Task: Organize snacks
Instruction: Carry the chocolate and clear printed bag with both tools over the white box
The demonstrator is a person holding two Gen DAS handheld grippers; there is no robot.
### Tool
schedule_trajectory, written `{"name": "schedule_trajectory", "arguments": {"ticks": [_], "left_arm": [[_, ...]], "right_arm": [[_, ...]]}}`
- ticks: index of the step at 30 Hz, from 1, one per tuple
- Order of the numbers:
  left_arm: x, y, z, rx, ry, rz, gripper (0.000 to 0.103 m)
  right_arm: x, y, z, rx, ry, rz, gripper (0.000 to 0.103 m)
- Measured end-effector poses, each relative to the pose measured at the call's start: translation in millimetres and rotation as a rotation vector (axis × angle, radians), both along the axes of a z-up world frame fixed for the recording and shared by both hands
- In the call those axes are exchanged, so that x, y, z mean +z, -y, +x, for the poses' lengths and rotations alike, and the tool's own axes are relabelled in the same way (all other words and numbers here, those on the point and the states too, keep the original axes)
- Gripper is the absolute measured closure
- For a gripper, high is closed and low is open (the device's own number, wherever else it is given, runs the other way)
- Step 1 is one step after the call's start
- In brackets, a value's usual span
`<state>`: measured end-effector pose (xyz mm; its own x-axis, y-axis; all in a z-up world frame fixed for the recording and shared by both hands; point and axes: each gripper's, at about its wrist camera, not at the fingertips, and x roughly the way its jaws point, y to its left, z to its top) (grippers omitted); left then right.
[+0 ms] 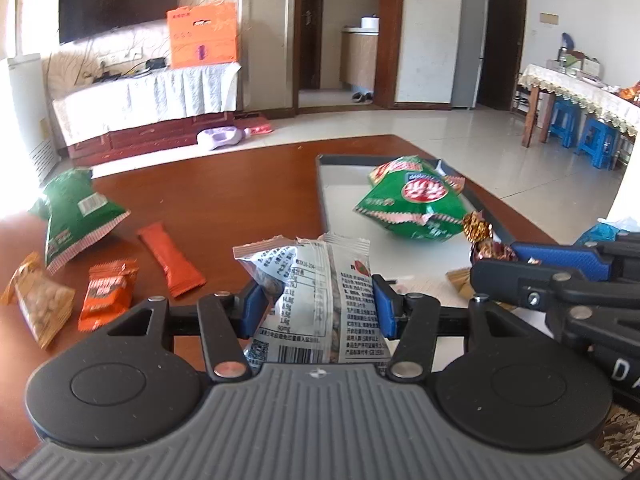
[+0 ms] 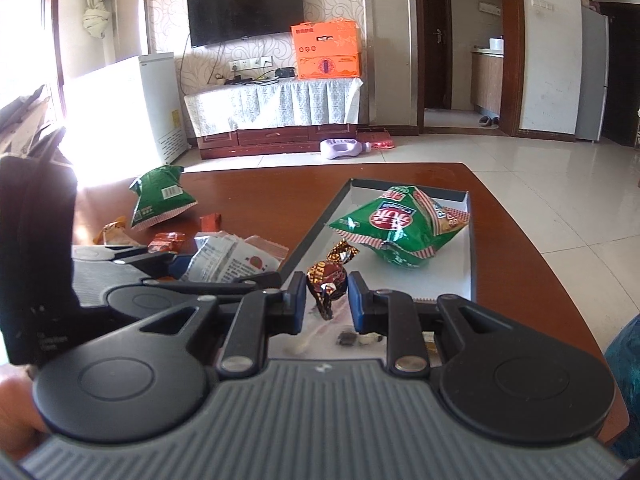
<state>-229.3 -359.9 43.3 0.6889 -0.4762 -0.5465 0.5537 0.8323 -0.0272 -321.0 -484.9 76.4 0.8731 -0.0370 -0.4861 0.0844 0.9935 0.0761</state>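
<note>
My left gripper [image 1: 318, 304] is shut on a white seed packet [image 1: 316, 280], held above the near-left edge of the white tray [image 1: 340, 200]. To its right, my right gripper [image 2: 327, 300] is shut on a brown-and-gold wrapped candy [image 2: 330, 270] over the tray's near end [image 2: 448, 276]. The candy [image 1: 486, 240] and the right gripper [image 1: 508, 260] also show at the right of the left wrist view. A green puffed snack bag [image 1: 416, 204] lies in the tray [image 2: 400, 228]. The white packet [image 2: 228, 260] shows at the left of the right wrist view.
On the brown table [image 1: 224, 200] left of the tray lie a green bag [image 1: 72, 212], an orange bar [image 1: 170, 264], an orange packet [image 1: 106, 294] and a clear nut packet [image 1: 40, 304]. Something blue [image 2: 624, 380] is at the near right.
</note>
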Motion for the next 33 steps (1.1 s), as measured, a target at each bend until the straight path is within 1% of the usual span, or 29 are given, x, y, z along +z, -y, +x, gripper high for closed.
{"name": "schedule_trajectory", "arguments": {"ticks": [5,10,14,33], "left_arm": [[1.1,10.8,3.6,-0.029,0.004,-0.003,0.043],[0.6,18.0,7.5,-0.047,-0.023,-0.024,0.043],[1.0,23.6,10.0,-0.06,-0.029,-0.039,0.043],[-3.7,40.3,29.2,-0.083,-0.024,-0.034,0.043]], "right_arm": [[-0.3,8.9,-1.8,-0.027,0.005,0.003,0.077],[-0.2,14.3,-4.0,-0.046,0.007,0.006,0.077],[-1.1,18.2,-5.4,-0.064,0.006,0.006,0.077],[-4.6,19.7,-0.8,-0.076,-0.015,-0.009,0.077]]}}
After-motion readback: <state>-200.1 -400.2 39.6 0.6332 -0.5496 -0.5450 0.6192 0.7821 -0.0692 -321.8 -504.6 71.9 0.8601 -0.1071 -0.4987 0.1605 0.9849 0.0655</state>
